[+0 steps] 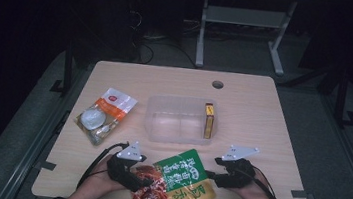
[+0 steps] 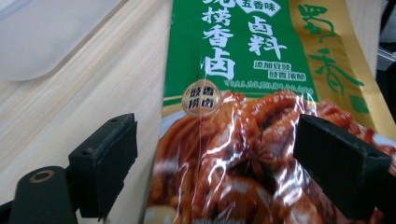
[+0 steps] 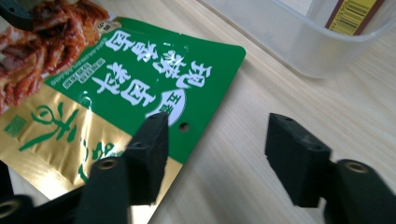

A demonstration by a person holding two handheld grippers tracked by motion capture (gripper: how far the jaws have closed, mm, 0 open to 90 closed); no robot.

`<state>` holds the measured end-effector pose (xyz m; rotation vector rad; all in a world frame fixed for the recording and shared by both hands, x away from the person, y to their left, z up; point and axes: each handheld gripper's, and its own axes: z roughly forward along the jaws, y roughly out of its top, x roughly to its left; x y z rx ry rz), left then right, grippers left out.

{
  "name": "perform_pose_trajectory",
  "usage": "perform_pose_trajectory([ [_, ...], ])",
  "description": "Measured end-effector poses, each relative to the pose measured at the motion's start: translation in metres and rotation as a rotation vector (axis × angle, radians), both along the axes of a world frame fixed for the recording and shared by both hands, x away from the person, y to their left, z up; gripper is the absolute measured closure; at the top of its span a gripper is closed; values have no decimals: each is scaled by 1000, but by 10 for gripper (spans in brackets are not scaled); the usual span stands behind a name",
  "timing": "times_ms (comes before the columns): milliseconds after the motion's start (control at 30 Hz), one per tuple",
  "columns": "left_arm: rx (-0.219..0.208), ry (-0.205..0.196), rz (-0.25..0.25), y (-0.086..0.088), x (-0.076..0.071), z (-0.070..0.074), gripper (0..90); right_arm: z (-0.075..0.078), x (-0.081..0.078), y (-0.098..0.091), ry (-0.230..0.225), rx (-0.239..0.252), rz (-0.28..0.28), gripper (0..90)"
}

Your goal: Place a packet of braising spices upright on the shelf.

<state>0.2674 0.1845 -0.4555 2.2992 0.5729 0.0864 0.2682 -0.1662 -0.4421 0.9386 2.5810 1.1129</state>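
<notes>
The sauce packet [image 1: 175,185] lies flat at the near edge of the tabletop [image 1: 263,119], between the two hands. The left hand-held gripper [image 2: 215,154] is spread over the packet's left end, pads not pressing it. The right hand-held gripper [image 3: 217,154] is spread just right of the packet, one jaw over its edge

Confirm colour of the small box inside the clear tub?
Yellow with a dark red edge; the small box stands against the right wall of the clear tub. High view shows it best.
</notes>
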Motion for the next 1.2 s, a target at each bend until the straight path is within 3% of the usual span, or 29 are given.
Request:
perform_pose_trajectory([
  [100,2,11,3,-9,-1,-5,126,0,-8,0,-4,-2,6,339],
  [300,35,-5,-1,-20,-3,-11,113,-2,-14,2,-13,-20,19,314],
  [433,20,5,-3,-22,-2,-13,109,-3,-12,3,-11,-13,18,314],
  [767,10,-22,-3,-20,-1,-15,115,-3,-11,0,-31,-18,5,316],
  [900,17,-35,-4,-19,-3,-14,181,-2,-11,0,-37,-19,5,318],
  [1200,54,-68,-22,-24,-9,-10,482,-1,-11,-2,-42,-19,5,325],
])
